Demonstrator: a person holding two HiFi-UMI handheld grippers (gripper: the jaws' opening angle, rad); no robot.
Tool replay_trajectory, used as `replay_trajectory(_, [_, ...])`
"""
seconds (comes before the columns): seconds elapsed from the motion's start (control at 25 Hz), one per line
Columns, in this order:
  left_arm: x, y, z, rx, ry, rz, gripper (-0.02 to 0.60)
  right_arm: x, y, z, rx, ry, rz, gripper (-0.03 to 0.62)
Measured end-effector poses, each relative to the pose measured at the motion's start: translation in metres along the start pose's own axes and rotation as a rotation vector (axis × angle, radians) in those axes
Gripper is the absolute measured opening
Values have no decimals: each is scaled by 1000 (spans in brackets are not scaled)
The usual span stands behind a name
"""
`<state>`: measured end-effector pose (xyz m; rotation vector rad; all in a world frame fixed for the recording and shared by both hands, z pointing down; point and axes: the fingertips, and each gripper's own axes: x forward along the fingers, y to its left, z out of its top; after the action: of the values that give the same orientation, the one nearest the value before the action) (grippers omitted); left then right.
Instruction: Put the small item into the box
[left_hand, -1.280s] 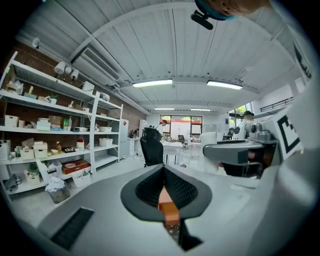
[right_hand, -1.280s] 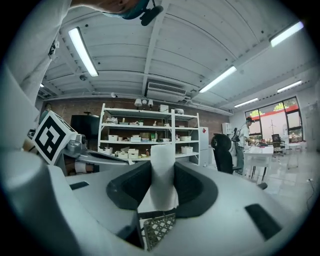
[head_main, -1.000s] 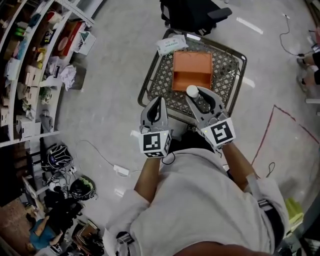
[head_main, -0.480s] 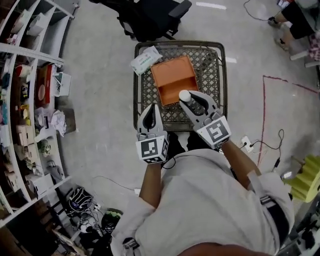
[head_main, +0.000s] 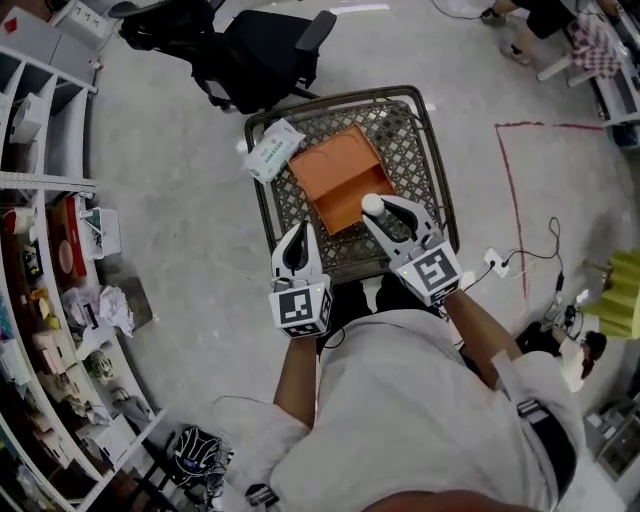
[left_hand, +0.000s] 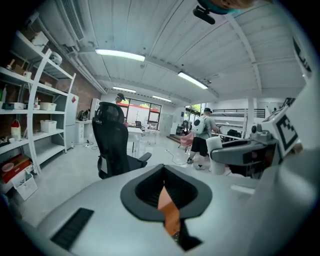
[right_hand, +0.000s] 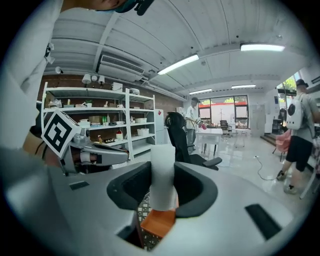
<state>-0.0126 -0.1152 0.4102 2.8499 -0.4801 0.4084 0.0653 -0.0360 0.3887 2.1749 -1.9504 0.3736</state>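
The right gripper's (head_main: 380, 213) fingers (right_hand: 194, 186) are set a moderate way apart and pressed on either side of a small white cylinder (head_main: 372, 205), which stands upright between them with its rounded top poking out above the tips. Looking down past the cylinder in the right gripper view, the orange box (head_main: 338, 176) lies just below it. From the head view the cylinder sits over the near edge of that box, at its right-hand end; I can't tell whether it touches the box.

The left gripper's (head_main: 299, 233) fingers (left_hand: 145, 191) are drawn together at the tips with nothing between them. It hangs beside the right gripper, over the near rim of the wire cart (head_main: 432, 135), left of the box.

The box rests at an angle inside the cart. A white packet (head_main: 272, 151) lies over the cart's far left corner, just beside the box. Beyond the cart stands a black office chair (head_main: 252, 55); shelves (head_main: 45, 215) line the left side, and a red line (head_main: 510, 200) is marked on the floor (head_main: 190, 240) to the right.
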Motion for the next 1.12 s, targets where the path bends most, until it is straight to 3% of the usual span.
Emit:
replay_trajectory(0.2, [11,3,-6,30,34,-91,8,1,-3,-10,2,42,-62,127])
replay_trajectory(0.48, [27,1,-46,-3,133,-105,8,-1,-25,-44,-25,164,-114,127])
replay_trajectory(0.88, [56,6,-131,-57,276,-71,8,57,-49,-141,-202,425,44,127])
replay_trajectory(1.12, [58,4,-169,-139,365,-22,8,77,-41,-183,-226,552,156,127])
